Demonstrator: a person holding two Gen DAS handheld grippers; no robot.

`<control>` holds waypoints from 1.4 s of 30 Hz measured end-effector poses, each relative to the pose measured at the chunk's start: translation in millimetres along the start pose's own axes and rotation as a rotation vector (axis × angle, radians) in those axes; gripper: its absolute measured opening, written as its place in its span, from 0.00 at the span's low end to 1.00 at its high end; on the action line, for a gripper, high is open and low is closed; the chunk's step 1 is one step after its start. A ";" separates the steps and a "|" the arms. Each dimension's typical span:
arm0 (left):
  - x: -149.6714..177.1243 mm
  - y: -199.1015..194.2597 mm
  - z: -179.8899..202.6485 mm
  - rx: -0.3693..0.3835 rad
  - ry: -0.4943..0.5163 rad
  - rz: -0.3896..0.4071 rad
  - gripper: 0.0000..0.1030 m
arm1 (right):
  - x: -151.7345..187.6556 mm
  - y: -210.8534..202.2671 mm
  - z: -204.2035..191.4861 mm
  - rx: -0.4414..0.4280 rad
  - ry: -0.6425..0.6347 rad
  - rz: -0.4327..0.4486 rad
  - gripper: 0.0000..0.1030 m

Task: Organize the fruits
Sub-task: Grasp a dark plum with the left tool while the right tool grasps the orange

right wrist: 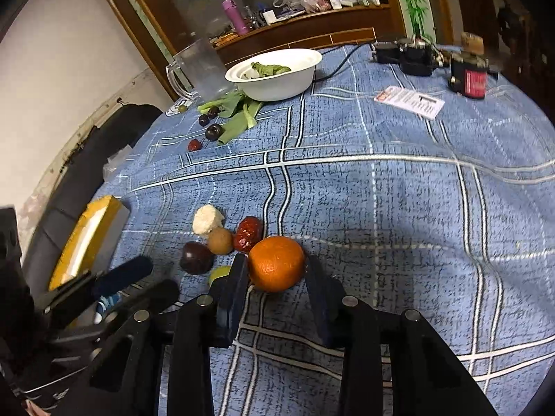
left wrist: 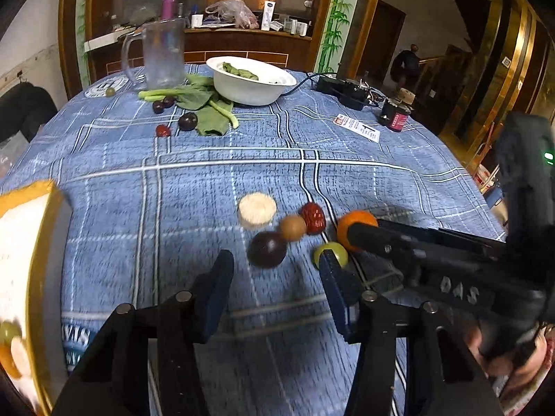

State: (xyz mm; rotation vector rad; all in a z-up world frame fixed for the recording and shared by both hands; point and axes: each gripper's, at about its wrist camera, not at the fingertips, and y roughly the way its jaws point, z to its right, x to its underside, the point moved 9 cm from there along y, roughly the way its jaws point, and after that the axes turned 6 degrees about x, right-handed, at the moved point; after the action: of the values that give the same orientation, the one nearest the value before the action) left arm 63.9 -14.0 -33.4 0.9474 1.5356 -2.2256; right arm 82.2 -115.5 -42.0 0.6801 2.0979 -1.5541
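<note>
Bracketing the orange (right wrist: 276, 263), the right gripper (right wrist: 275, 270) is seen with one finger at each flank of the fruit; whether the pads already press cannot be told, since the far pad looks just clear of the peel. The left gripper (left wrist: 277, 277) is held with fingers spread and nothing between them, just short of the dark plum (left wrist: 267, 249), its right finger partly covering the green grape (left wrist: 331, 254). To be judged: the orange should be pinched across its widest part and lifted straight up, because a brown round fruit (right wrist: 220, 241) and a red date (right wrist: 247, 234) lie touching or nearly touching on its left. A white round slice (right wrist: 207, 220) lies behind these. Crowding between the two grippers is noted. Open cloth is available to the right of the orange; the yellow-rimmed box (right wrist: 86, 239) sits at the table's (right wrist: 416, 208) left edge, with the white bowl (right wrist: 277, 76) well apart at the back.
</note>
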 end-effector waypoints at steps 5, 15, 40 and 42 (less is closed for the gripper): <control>-3.4 17.3 -6.7 -0.002 0.002 -0.012 0.47 | -2.8 2.3 0.2 0.014 -0.015 0.022 0.36; -0.3 13.2 -25.4 0.085 -0.121 0.001 0.14 | -1.5 6.8 -0.1 -0.008 0.011 0.005 0.36; -4.8 -12.1 -61.1 0.203 -0.357 0.097 0.09 | -5.4 -8.3 11.4 0.021 0.062 0.056 0.36; -7.9 -9.8 -54.7 0.200 -0.333 0.099 0.13 | -5.8 -8.5 10.0 0.016 0.062 0.057 0.36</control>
State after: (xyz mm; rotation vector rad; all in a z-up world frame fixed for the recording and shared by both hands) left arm 83.9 38.5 -33.3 0.6433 1.1151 -2.3522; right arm 82.0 -127.9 -34.8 0.7962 2.0930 -1.5394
